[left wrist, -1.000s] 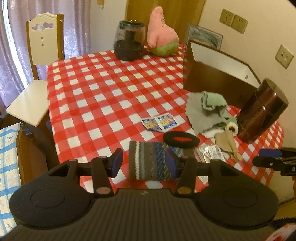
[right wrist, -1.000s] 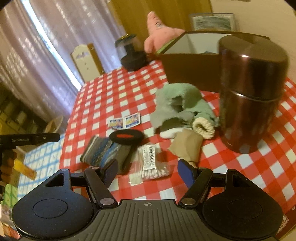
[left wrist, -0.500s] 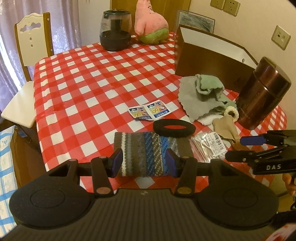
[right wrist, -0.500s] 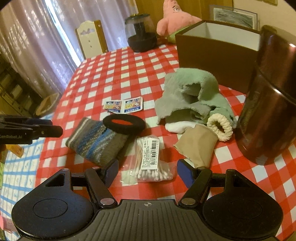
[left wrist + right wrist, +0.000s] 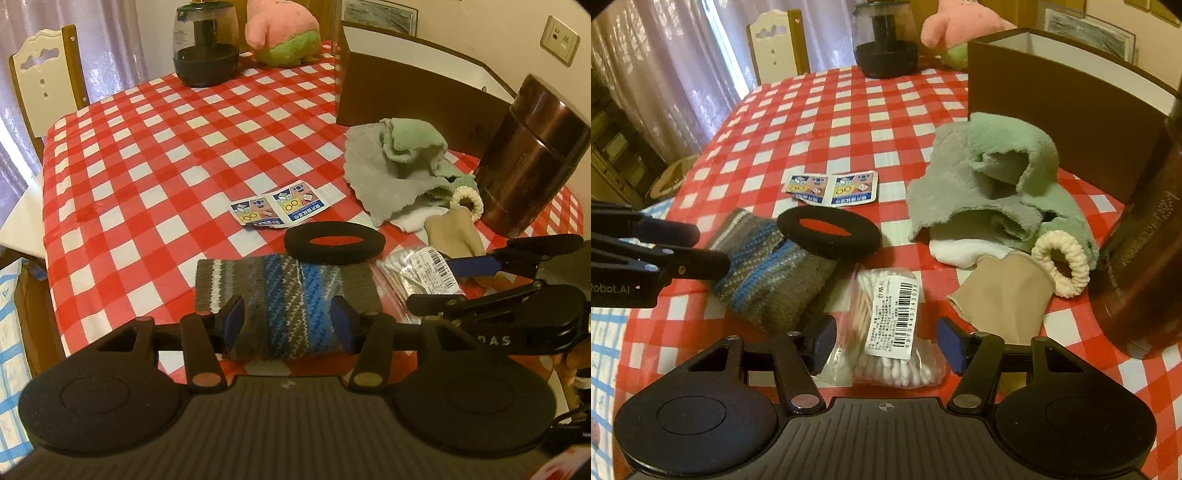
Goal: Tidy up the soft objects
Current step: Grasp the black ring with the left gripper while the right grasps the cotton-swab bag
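Both grippers have dropped closer since before: left gripper (image 5: 287, 320) straddles the sock (image 5: 284, 291) at the table's (image 5: 147, 155) near edge, right gripper (image 5: 886, 341) gapes wide too. Nothing's in the box (image 5: 1063, 96) yet.

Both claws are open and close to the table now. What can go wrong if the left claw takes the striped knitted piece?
1. The black foam ring lies on the far edge of the striped knitted piece, so lifting may drag it off.
2. The cotton swab bag sits between the right claw fingers, touching the knit; it may get caught.
3. The left claw and the right claw are close together and could collide.
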The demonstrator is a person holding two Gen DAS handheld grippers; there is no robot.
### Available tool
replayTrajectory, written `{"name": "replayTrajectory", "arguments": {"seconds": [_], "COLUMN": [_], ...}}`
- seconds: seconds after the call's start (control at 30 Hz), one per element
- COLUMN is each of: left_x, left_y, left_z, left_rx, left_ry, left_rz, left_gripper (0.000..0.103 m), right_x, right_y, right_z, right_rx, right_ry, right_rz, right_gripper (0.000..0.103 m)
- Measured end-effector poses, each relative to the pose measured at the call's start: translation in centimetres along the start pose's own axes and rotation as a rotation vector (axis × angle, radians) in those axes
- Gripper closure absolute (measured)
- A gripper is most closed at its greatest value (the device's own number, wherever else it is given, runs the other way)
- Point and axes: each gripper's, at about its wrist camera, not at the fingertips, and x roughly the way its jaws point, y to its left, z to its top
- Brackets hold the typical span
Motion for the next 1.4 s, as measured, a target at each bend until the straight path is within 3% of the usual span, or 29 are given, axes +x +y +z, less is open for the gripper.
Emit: {"name": "replayTrajectory", "arguments": {"seconds": [0.13, 0.2, 0.3, 0.63, 0.77, 1.03, 1.3, 1.4], "left_x": [0.7, 1.0, 1.5, 4.1, 3.8, 3.8, 6.0, 6.7], "left_y": [-0.4, -0.7, -1.3, -4.0, -3.9, -3.9, -5.3, -5.4], "left_z": [0.2, 0.2, 0.3, 0.2, 0.3, 0.9, 1.2, 1.6], "left_rx": [0.014, 0.029, 0.047, 0.099, 0.128, 0.355, 0.619, 0.648], "left_ry": [0.014, 0.017, 0.028, 0.059, 0.031, -0.068, -0.086, -0.091], "left_rz": [0.021, 0.024, 0.011, 0.004, 0.015, 0.094, 0.059, 0.044], "left_gripper": [0.044, 0.044, 0.044, 0.044, 0.044, 0.045, 0.049, 0.055], "right_x": [0.7, 1.1, 1.2, 1.3, 1.1, -0.1, -0.2, -0.1], "right_y": [0.1, 0.2, 0.2, -0.2, -0.1, -0.2, -0.6, -0.9], "right_z": [0.0, -0.2, -0.3, -0.4, -0.4, 0.1, 1.5, 1.4], "right_rx": [-0.026, -0.04, -0.047, -0.017, 0.002, 0.034, 0.068, 0.078], "right_ry": [0.006, 0.017, 0.014, 0.016, 0.013, -0.035, -0.043, -0.045], "right_rz": [-0.011, -0.011, 0.008, 0.028, 0.028, 0.007, 0.0, 0.003], "right_gripper": [0.047, 0.06, 0.067, 0.068, 0.068, 0.073, 0.073, 0.073]}}
